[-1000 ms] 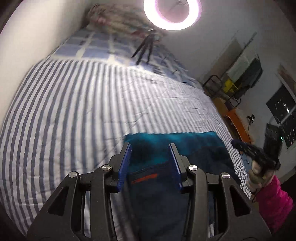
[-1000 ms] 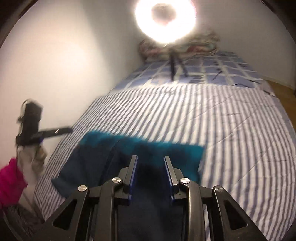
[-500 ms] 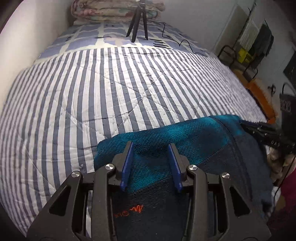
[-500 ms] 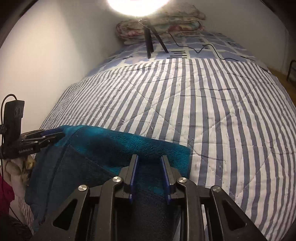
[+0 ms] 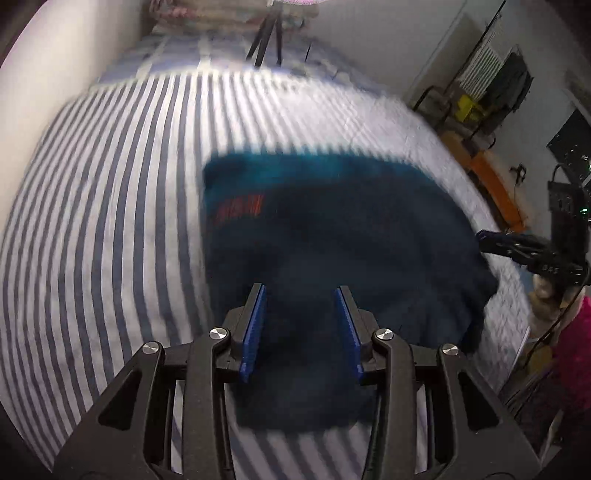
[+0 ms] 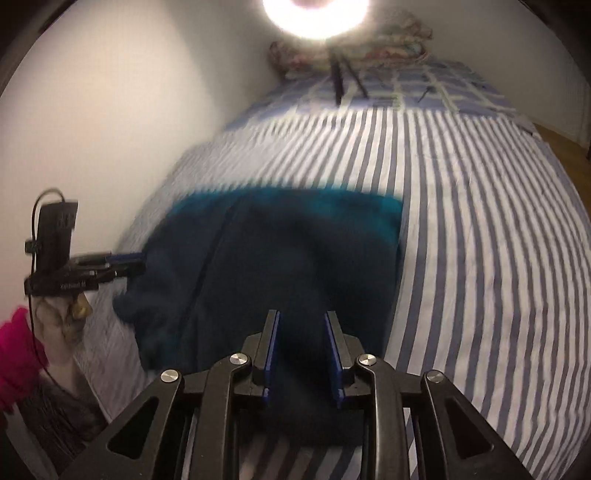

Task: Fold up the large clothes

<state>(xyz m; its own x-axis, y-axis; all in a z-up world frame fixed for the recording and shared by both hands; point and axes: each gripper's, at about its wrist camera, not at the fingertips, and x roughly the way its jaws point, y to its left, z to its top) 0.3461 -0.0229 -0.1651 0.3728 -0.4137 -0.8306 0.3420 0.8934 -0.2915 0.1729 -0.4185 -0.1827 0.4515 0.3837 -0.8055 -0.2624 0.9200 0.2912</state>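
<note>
both grippers are seen poised over one dark navy garment that lies flat on the striped bed, folded into a rough rectangle with a teal band along its far edge. the left gripper is held with its jaws parted wide and nothing between them; only the near part of the cloth is seen through the gap. the right gripper is likewise held with its jaws apart, somewhat narrower, and no fabric is pinched. whether either one touches the cloth cannot be told, since both views are blurred.

the garment is spread directly ahead of and beneath both pairs of jaws, its long axis running away from them toward the ring light at the head of the bed. its near edge lies closest to the grippers, the teal band farthest. in the right wrist view the left gripper is seen just beside the garment's left edge. neither hand is judged clearly nearer to the near edge, so a further fold along the long axis would probably call for both near corners to be taken together.
</note>
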